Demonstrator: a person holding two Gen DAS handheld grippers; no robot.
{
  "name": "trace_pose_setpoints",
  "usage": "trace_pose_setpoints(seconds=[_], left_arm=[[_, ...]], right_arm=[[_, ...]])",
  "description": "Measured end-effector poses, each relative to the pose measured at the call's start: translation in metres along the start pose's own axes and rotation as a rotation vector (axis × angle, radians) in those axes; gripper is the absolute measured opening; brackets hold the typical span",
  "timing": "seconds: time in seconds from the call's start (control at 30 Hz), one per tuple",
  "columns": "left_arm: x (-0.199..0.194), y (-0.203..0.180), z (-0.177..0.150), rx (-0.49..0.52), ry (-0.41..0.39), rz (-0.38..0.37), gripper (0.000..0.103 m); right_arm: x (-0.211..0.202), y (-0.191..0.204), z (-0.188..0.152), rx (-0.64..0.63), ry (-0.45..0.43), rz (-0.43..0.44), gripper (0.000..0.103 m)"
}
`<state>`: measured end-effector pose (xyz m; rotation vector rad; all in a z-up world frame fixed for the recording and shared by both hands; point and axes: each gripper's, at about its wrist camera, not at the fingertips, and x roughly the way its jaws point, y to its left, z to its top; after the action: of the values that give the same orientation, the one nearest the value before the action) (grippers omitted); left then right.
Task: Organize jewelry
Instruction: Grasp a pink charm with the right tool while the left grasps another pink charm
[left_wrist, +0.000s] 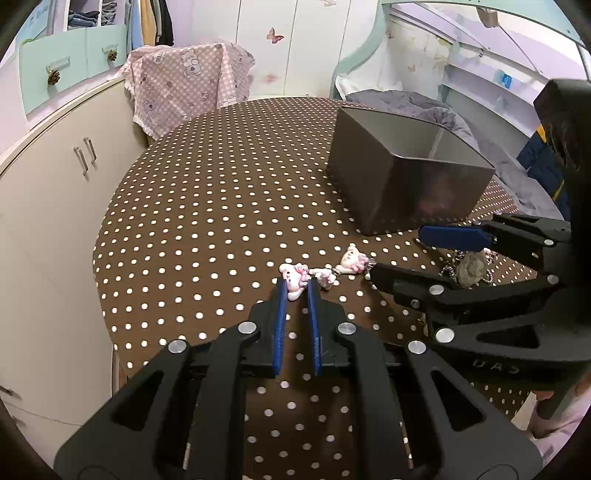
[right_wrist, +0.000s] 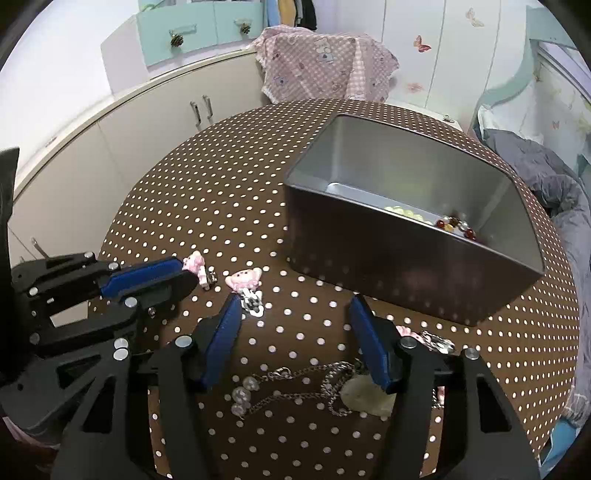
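**Tongs close in on scattered jewelry**

Left gripper (left_wrist: 295, 286) clamps a pink bunny charm (left_wrist: 293, 278) on the polka-dot tablecloth (left_wrist: 207, 206). Right gripper (right_wrist: 295, 306) hangs with jaws apart, gripping nothing, above a silver chain necklace (right_wrist: 314, 387) with a pale pendant. Beaded bracelets (right_wrist: 448, 223) lie inside the grey metal box (right_wrist: 388, 258) nearby.

Bright even indoor light, soft shadows, strong fisheye bending with dark vignetted corners, mostly sharp focus
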<state>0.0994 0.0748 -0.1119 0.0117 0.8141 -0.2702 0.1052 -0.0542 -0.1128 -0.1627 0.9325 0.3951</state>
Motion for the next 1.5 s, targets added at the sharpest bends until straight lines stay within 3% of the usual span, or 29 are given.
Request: trace_pose_setpoints(seconds=[0.17, 0.37, 0.47, 1.3, 1.33, 1.37, 1.4, 1.43, 1.5], left_arm=[[-0.002, 0.010, -0.001, -0.014, -0.007, 0.015, 0.011], [-0.004, 0.017, -0.002, -0.029, -0.017, 0.025, 0.011], [-0.005, 0.017, -0.002, -0.030, -0.020, 0.026, 0.005], [-0.016, 0.013, 0.005, 0.002, -0.050, 0.017, 0.007], [-0.016, 0.016, 0.004, -0.012, -0.045, -0.001, 0.013], [-0.015, 0.019, 0.005, -0.028, -0.038, -0.014, 0.042], [-0.014, 0.022, 0.006, -0.041, -0.035, -0.017, 0.062], [-0.015, 0.024, 0.006, -0.058, -0.056, -0.010, 0.075], [-0.016, 0.025, 0.007, -0.049, -0.067, -0.004, 0.075]], right_arm=[[0.006, 0.014, 0.004, -0.051, 0.004, -0.007, 0.046], [0.009, 0.020, 0.006, -0.078, -0.014, 0.016, 0.015], [0.008, 0.017, 0.006, -0.062, -0.012, 0.030, 0.014], [-0.018, -0.014, 0.004, 0.048, -0.057, 0.019, 0.014], [-0.018, -0.015, 0.003, 0.052, -0.058, 0.019, 0.014], [-0.017, -0.015, 0.003, 0.053, -0.057, 0.020, 0.014], [-0.017, -0.016, 0.002, 0.054, -0.057, 0.022, 0.014], [-0.017, -0.016, 0.002, 0.056, -0.057, 0.022, 0.014], [-0.017, -0.016, 0.001, 0.055, -0.056, 0.025, 0.014]])
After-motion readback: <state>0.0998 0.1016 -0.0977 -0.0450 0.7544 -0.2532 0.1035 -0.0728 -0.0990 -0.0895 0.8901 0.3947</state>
